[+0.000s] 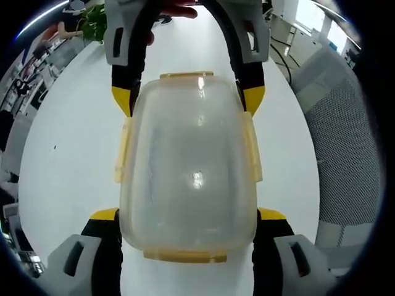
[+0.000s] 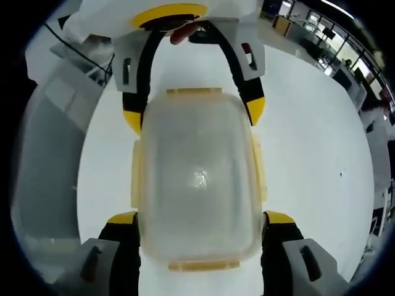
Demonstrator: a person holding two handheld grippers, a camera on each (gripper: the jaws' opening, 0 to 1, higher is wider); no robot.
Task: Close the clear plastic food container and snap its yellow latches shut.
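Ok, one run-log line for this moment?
container: lid on, on white table | left gripper: open, straddling near end | right gripper: open, straddling opposite end | yellow latches: state unclear

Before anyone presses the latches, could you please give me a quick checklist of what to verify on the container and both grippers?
1. Lid seated on the container: ok, it covers the top squarely.
2. Yellow latches snapped down: cannot tell; they lie along the edges.
3. Left gripper astride the near end, jaws open on either side: ok.
4. Right gripper astride the opposite end, jaws open: ok.
5. Container flat on the white table: ok.
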